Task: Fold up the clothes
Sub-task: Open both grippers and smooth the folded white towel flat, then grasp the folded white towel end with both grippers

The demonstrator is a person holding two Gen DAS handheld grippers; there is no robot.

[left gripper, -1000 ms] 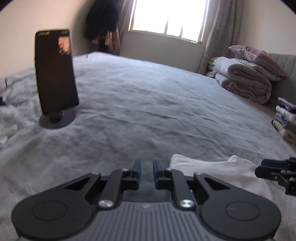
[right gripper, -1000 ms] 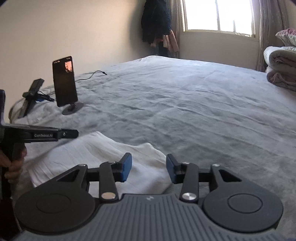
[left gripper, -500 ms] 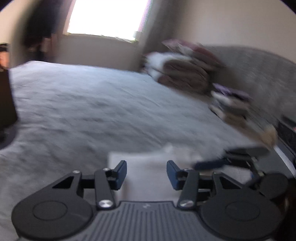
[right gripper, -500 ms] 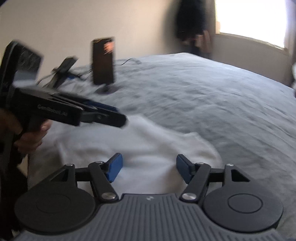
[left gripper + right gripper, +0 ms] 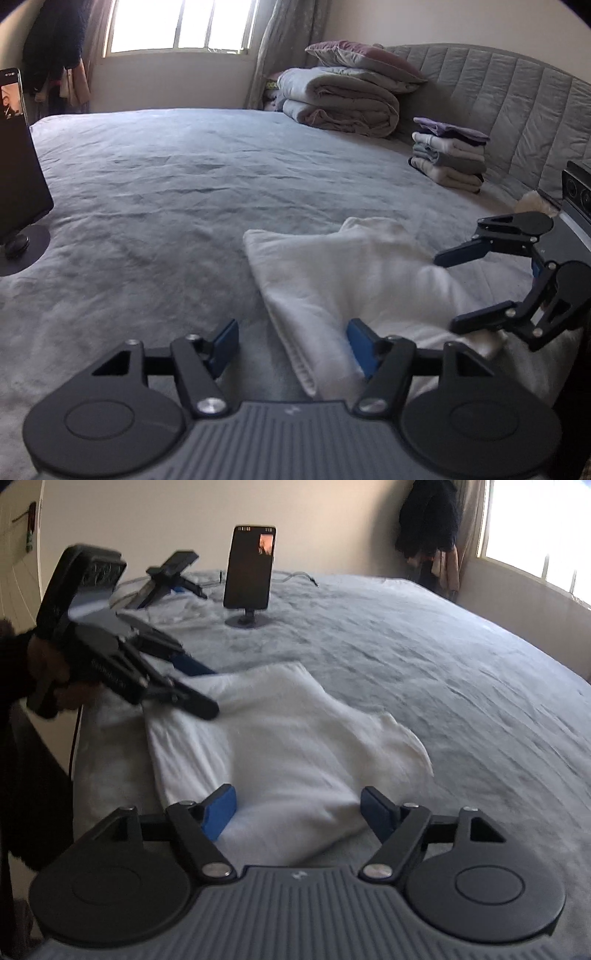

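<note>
Left gripper point(image 5: 291, 345) low over the bed point(image 5: 166, 192), fingers spread wide, straddling the near edge of the white garment point(image 5: 343, 280). Right gripper point(image 5: 299, 808) also spread wide, its fingers flanking the garment's other end. The garment lies folded and flat near the bed's edge. Further out, a phone point(image 5: 251, 566) upright on its stand; beyond, a stack of folded clothes point(image 5: 448, 158) and rolled bedding point(image 5: 340, 101) by the headboard.
</note>
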